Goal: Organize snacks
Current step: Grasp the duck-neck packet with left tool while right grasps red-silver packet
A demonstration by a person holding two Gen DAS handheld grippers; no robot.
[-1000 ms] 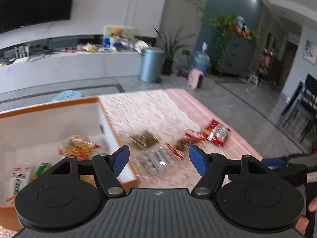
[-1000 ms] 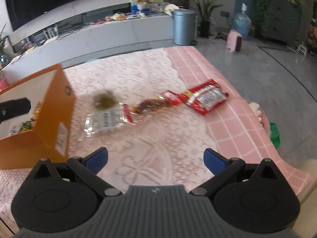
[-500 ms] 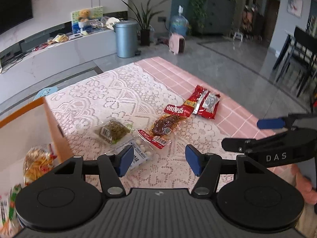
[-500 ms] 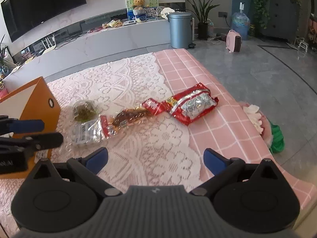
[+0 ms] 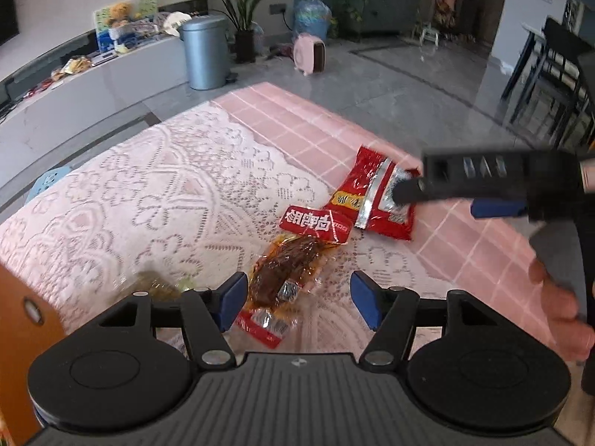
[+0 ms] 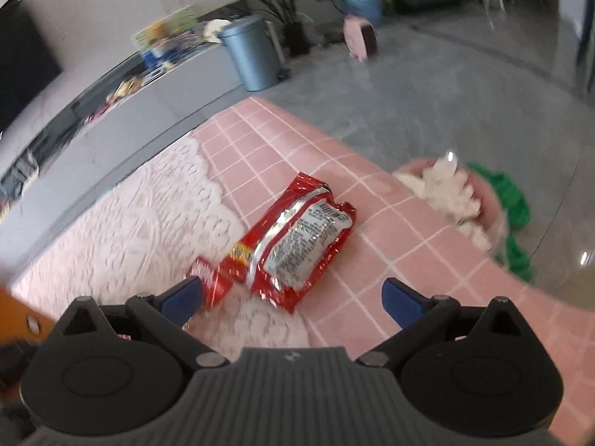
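A clear packet of brown snack [image 5: 282, 271] lies on the lace cloth just ahead of my left gripper [image 5: 299, 303], close to its left finger. Its jaws are opening and nothing is pressed between them. Beyond it are a small red packet [image 5: 316, 223] and a large red and silver packet [image 5: 375, 200]. A blurred greenish packet [image 5: 160, 286] shows behind the left finger. My right gripper [image 6: 293, 299] hangs wide open over the near end of the large red and silver packet [image 6: 297, 245], with the small red packet [image 6: 208, 278] at its left finger. One of its fingers [image 5: 409, 189] reaches over the large packet from the right.
The orange box's edge [image 5: 22, 334] stands at the left. The pink checked cloth [image 6: 390, 230] drops off at the table's right edge, where a white and green plush thing [image 6: 457, 193] lies. A person's hand [image 5: 557, 297] holds the right tool. A grey bin [image 5: 206, 52] stands on the floor beyond.
Both grippers swung right, away from the orange box, and came down closer to the snacks. The left now faces the brown packet, the right the large red one.
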